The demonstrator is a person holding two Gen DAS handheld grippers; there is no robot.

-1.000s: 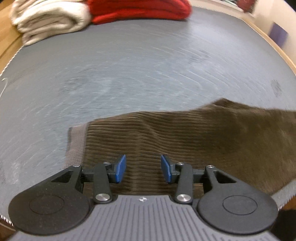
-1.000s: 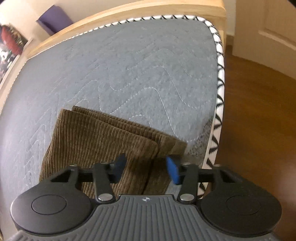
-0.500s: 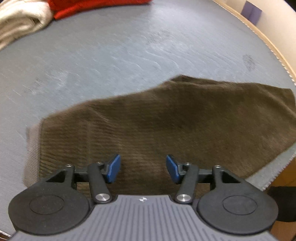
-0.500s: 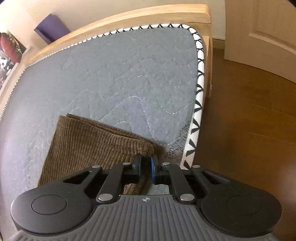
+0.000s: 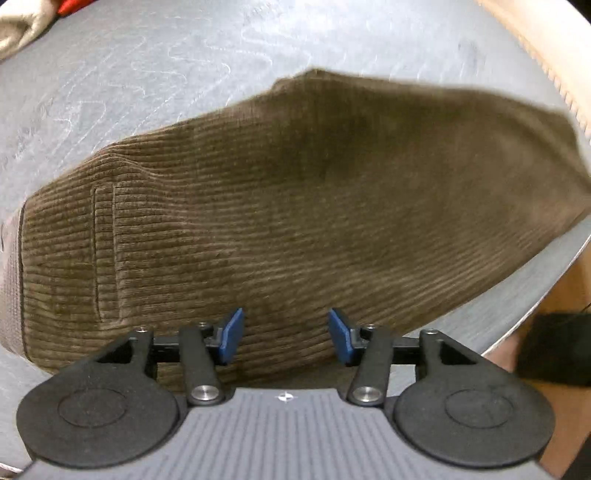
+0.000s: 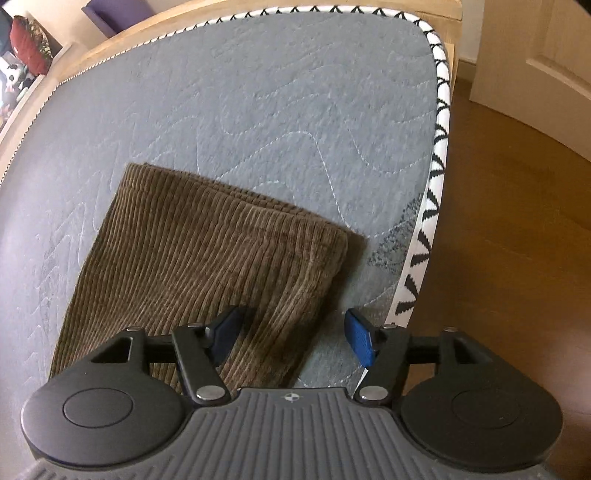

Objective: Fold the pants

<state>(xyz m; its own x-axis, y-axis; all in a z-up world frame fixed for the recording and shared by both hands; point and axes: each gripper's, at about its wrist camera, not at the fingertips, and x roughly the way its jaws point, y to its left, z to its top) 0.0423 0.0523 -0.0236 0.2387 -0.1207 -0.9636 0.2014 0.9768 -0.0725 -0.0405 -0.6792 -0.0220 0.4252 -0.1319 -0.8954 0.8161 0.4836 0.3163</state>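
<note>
On my left wrist view the brown corduroy pants [image 5: 295, 206] lie flat across the grey quilted mattress [image 5: 184, 55], filling most of the frame. My left gripper [image 5: 284, 334] sits over their near edge with its blue fingers [image 5: 231, 336] spread wide and nothing between them. The waistband end of the pants is at the left of this view, with a paler band [image 5: 9, 280] along its edge and a stitched pocket outline just inside it. The far edge of the cloth is blurred, so I cannot trace it exactly. Beyond it there is a broad stretch of bare mattress, running up to a cream folded garment [image 5: 18, 26] and a scrap of red cloth [image 5: 70, 5] at the top left corner.

On my right wrist view the leg end of the pants [image 6: 207, 266] lies with its hem toward the far side, layered edges showing. My right gripper [image 6: 293, 336] has its fingers [image 6: 360, 341] spread wide too: the left one over the corduroy, the right one over bare mattress just beside the pants' side edge. The black-and-white patterned mattress border [image 6: 424, 240] runs near that edge on the right, and past it the wooden floor [image 6: 517, 258] drops away. Ahead, the mattress is open up to the wooden bed frame [image 6: 110, 48].
</note>
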